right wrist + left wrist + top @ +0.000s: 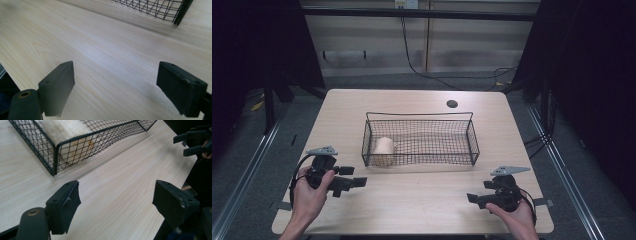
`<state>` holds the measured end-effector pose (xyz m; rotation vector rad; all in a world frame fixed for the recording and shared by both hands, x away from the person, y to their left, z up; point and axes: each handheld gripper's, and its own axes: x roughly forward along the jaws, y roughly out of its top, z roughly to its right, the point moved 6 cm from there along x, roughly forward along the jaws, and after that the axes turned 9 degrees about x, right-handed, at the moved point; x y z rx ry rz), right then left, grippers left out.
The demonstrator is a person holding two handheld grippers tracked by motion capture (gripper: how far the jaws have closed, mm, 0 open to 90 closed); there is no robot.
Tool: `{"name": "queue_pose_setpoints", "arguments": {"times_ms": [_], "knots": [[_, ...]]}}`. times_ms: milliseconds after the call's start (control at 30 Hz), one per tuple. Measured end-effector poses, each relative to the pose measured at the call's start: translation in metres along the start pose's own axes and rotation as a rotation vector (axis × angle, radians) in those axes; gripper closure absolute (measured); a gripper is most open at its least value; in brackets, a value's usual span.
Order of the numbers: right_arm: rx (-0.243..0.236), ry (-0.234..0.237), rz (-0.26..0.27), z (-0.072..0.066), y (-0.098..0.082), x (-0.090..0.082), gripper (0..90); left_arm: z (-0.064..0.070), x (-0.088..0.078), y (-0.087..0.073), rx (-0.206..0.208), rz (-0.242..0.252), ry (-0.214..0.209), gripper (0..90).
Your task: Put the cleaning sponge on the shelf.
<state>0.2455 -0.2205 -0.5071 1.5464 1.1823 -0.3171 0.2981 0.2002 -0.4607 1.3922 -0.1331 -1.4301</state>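
Basket (420, 139) of black wire sits at the middle of the table (422, 200), and a pale, fuzzy roll (384, 148) lies inside it at its left end, against the end wall. The left gripper (354, 179) is held in the left hand (309, 192) near the table's front left, just off the basket's near left corner, jaws spread wide with nothing between them and pointing right. In the left gripper view the basket corner (53, 157) and the roll (67, 135) lie just ahead of the jaws. The right gripper (473, 198) is held in the right hand (517, 212) at the front right, well apart from the basket, its jaws likewise wide apart and empty above bare wood, pointing left.
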Motion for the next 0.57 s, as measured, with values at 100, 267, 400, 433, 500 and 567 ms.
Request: {"name": "queue_pose_setpoints", "arguments": {"times_ms": [100, 267, 400, 433, 500, 567], "knots": [[0.001, 0.000, 0.003, 0.000, 0.000, 0.000, 14.2, 0.001, 0.000, -0.013, -0.014, 0.003, -0.010, 20.9], [0.001, -0.005, 0.004, 0.000, 0.000, 0.000, 14.3, 0.003, 0.003, -0.029, -0.037, 0.012, 0.004, 18.3], [-0.002, -0.006, 0.008, -0.001, 0.000, 0.002, 14.9, 0.001, 0.000, -0.039, -0.055, 0.034, 0.012, 18.3], [-0.003, -0.007, 0.008, -0.001, 0.000, 0.002, 14.9, 0.001, -0.001, -0.040, -0.057, 0.031, 0.009, 18.2], [-0.004, -0.005, 0.010, -0.002, -0.001, 0.002, 15.2, 0.000, -0.003, -0.042, -0.077, 0.063, 0.003, 18.0], [-0.009, -0.007, 0.009, -0.002, -0.001, 0.003, 15.9, 0.000, -0.003, -0.043, -0.084, 0.061, 0.000, 17.5]]}}
